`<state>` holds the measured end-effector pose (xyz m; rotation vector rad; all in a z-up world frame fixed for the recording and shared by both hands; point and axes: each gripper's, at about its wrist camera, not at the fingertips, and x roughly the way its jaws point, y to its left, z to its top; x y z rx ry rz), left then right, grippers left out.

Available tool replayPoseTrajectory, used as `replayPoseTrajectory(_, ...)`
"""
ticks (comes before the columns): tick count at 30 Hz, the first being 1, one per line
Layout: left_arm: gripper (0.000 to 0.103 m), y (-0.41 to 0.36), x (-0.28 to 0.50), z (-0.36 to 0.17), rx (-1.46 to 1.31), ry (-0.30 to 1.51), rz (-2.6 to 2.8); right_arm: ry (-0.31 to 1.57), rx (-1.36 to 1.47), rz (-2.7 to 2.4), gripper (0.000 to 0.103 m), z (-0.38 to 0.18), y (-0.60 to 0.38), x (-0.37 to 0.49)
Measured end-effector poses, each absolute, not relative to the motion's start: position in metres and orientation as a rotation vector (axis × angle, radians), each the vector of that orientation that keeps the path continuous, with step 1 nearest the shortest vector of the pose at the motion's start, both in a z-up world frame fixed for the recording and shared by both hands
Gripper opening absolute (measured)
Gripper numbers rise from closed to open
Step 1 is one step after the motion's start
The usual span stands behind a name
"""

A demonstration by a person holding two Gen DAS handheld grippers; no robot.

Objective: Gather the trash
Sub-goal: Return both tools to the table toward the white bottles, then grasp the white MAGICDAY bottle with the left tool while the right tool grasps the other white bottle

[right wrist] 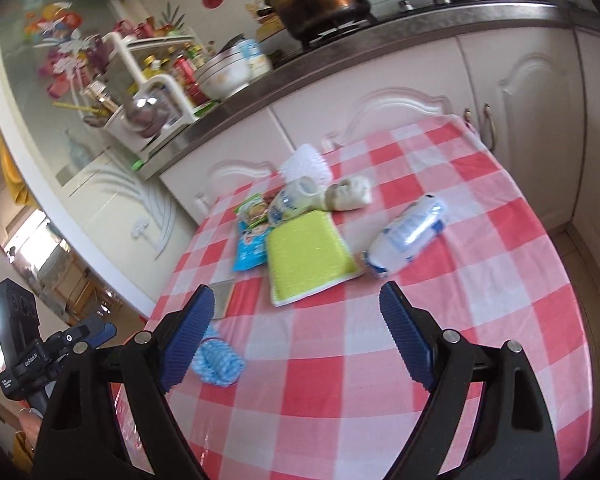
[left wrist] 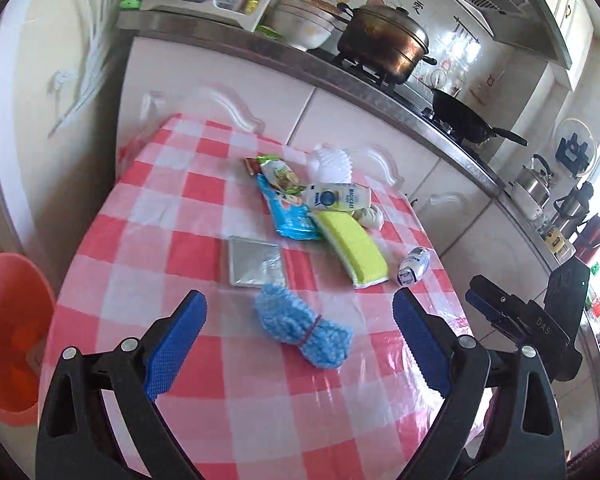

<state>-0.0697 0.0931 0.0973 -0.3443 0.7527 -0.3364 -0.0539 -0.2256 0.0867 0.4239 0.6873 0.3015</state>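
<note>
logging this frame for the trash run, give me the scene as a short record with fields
surface: table with red and white checked cloth
nearest item: blue mesh bundle, tied with a dark band, in front of the left gripper
pile: yellow-green sponge, blue wrapper, cream bottle, silver packet
apart: small white and blue bottle, lying on its side
bin: orange bucket, left of the table
left gripper: open, empty
right gripper: open, empty
</note>
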Motion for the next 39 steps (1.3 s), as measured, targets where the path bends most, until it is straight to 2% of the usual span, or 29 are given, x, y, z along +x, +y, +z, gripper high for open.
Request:
replayPoseTrajectory(7,0.093,0.039,-0.016,0.117,-0.136,0.737,-0.437,0.747,0.509,0.227,0.085,0.066,-0.266,-0.027)
replayPoseTrajectory(15,0.093,-0.045,0.065,0.106,0.351,0.708,-0.605,0.816,0.603,0.212,0.085,0.041,-0.287,0.013)
replayPoseTrajectory(19,0.093,-0.063,0.103,0.091,0.431,0.742,-0.653,0.841,0.59,0.199,0.084,0.035,-0.285,0.028)
replayPoseTrajectory(21,0.093,-0.067,0.117,0.083,0.46,0.758,-0.659,0.849,0.579,0.202,0.08,0.033,-0.283,0.034)
replayPoseTrajectory(31,0.093,-0.08,0.16,0.051,0.518,0.811,-0.685,0.882,0.488,0.159,0.079,0.022,-0.274,0.056)
replayPoseTrajectory(33,0.085,-0.084,0.164,0.048,0.509,0.82,-0.701,0.886,0.473,0.151,0.08,0.022,-0.271,0.059)
replayPoseTrajectory(34,0.073,-0.086,0.166,0.047,0.51,0.826,-0.7,0.887,0.47,0.15,0.079,0.022,-0.271,0.061)
replayPoseTrajectory(39,0.07,-0.087,0.173,0.044,0.472,0.828,-0.705,0.891,0.449,0.136,0.079,0.02,-0.268,0.067)
